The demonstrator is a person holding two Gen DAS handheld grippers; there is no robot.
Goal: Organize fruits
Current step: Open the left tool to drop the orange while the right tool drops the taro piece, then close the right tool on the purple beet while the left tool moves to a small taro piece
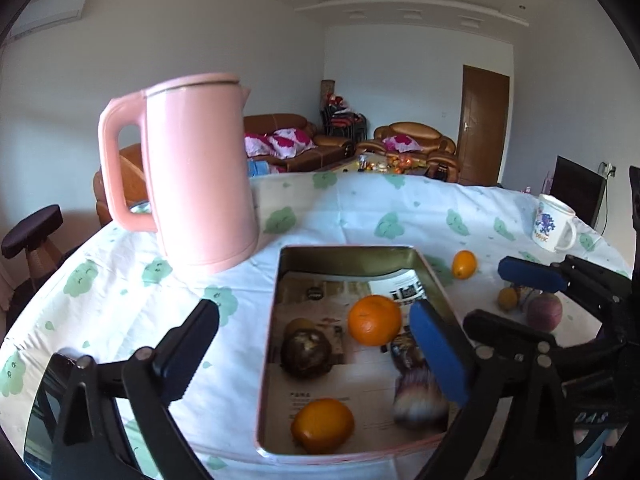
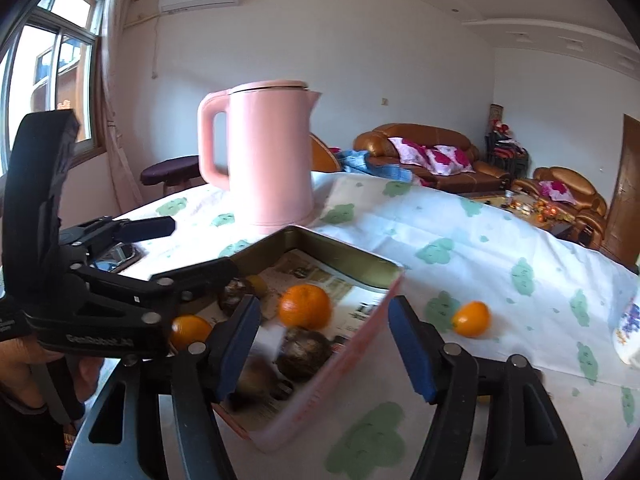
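Note:
A pink metal tin (image 1: 276, 300) lined with printed paper lies on the table. In it are two oranges (image 1: 374, 320) (image 1: 322, 426), a dark round fruit (image 1: 306, 354) and a blurred purplish fruit (image 1: 420, 400). My left gripper (image 1: 316, 356) hangs open over the tin's near left part, with nothing between its pads. My right gripper (image 2: 326, 348) is open too, straddling the tin's near wall (image 2: 360, 344) above a dark fruit (image 2: 306, 354). On the cloth outside the tin lie a small orange (image 1: 464, 264), a yellowish fruit (image 1: 508, 298) and a purple fruit (image 1: 544, 312).
A pink kettle (image 1: 200, 176) stands just behind the tin's far left corner. A printed white mug (image 1: 554, 222) sits at the far right. A phone (image 2: 120, 254) lies left of the tin. A hand (image 2: 20, 364) holds the left gripper (image 2: 180, 248).

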